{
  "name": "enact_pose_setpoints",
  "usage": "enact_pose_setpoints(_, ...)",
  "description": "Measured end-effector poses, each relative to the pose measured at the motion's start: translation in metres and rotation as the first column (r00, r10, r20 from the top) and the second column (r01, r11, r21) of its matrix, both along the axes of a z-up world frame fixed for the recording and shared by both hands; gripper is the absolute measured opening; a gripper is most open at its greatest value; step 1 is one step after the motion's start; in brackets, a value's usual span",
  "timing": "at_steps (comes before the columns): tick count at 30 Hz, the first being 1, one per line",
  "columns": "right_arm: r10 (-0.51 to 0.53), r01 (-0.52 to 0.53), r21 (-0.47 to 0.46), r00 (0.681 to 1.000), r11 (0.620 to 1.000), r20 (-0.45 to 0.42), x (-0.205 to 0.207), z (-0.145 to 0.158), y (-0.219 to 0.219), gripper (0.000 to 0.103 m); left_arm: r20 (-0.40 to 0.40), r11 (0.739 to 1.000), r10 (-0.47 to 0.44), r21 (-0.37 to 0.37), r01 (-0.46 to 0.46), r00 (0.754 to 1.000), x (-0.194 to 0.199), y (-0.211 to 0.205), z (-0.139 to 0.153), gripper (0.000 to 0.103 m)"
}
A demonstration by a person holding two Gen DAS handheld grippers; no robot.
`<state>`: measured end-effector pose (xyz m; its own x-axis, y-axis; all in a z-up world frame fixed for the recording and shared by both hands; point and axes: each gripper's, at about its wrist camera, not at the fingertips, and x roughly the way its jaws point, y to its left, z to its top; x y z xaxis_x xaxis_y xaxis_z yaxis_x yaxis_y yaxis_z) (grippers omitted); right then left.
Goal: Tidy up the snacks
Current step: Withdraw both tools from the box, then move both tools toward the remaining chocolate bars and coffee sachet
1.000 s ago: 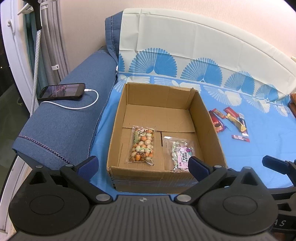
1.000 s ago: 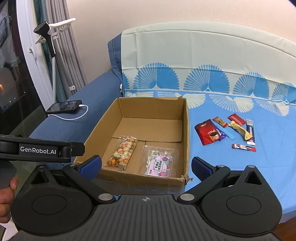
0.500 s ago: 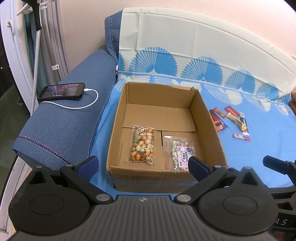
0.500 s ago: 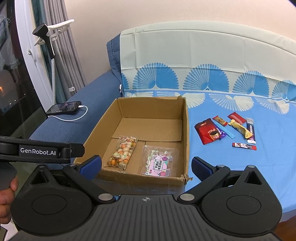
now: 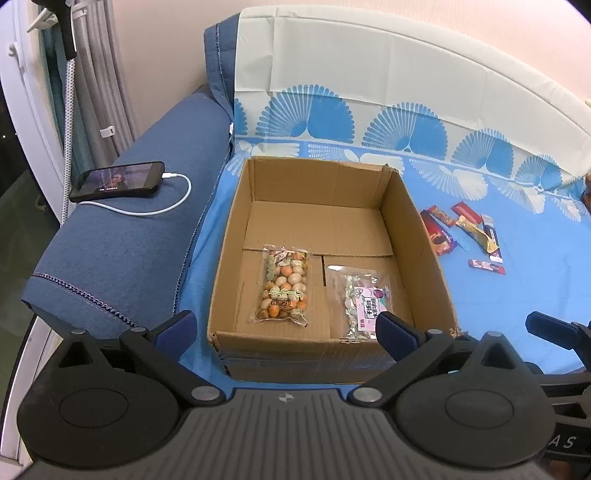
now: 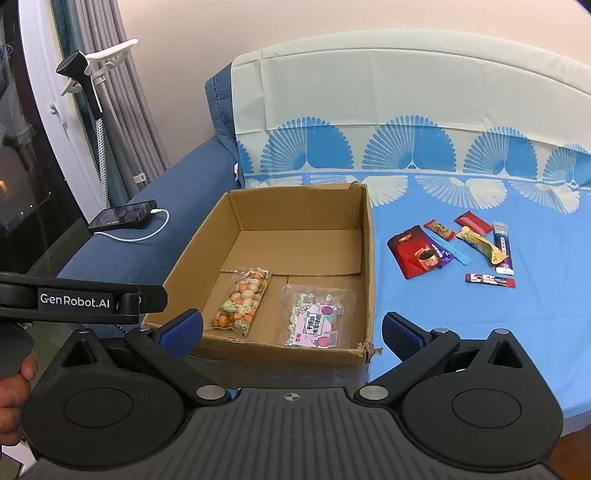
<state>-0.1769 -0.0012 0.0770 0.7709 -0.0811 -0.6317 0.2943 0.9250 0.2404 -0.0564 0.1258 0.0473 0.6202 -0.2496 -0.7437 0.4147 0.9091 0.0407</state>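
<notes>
Blue-padded left claw (image 5: 284, 328) and right claw (image 6: 291, 330) both stand wide, holding nothing, near the front wall of the cardboard box (image 6: 367, 258). Inside lie a bag of coated nuts (image 5: 283, 286) and a pink-labelled candy bag (image 6: 316, 321), side by side. Beyond, loose snack packets (image 6: 458, 247) lie on the blue sheet (image 6: 480, 332), right of the box.

I assess this as a private home, most likely a living room. I see a blue denim-covered sofa (image 5: 140, 236) with a fan-patterned blue sheet (image 6: 480, 317) spread over seat and backrest. A phone (image 5: 118, 181) lies charging on the armrest by a white cable (image 5: 173, 201). Grey curtains (image 6: 129, 110) hang beside a dark window (image 6: 22, 177), against a plain peach wall (image 6: 332, 26).
</notes>
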Motion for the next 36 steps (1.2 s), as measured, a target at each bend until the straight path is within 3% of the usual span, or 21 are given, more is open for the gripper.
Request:
enact_pose_setpoints(23, -0.035, 0.037, 0.072, 0.999, 0.997, -0.024, 0.008, -0.018, -0.028, 0.103, -0.031, 0.999, -0.007, 0.037, 0.008, 0.999, 0.02, -0.029, -0.008, 0.103)
enact_pose_setpoints(36, -0.191, 0.192, 0.08, 0.981, 0.978, -0.019, -0.008, -0.032, -0.097, 0.103, -0.029, 0.997, -0.051, 0.061, 0.053, 0.998, 0.046, -0.087, 0.002, 0.103)
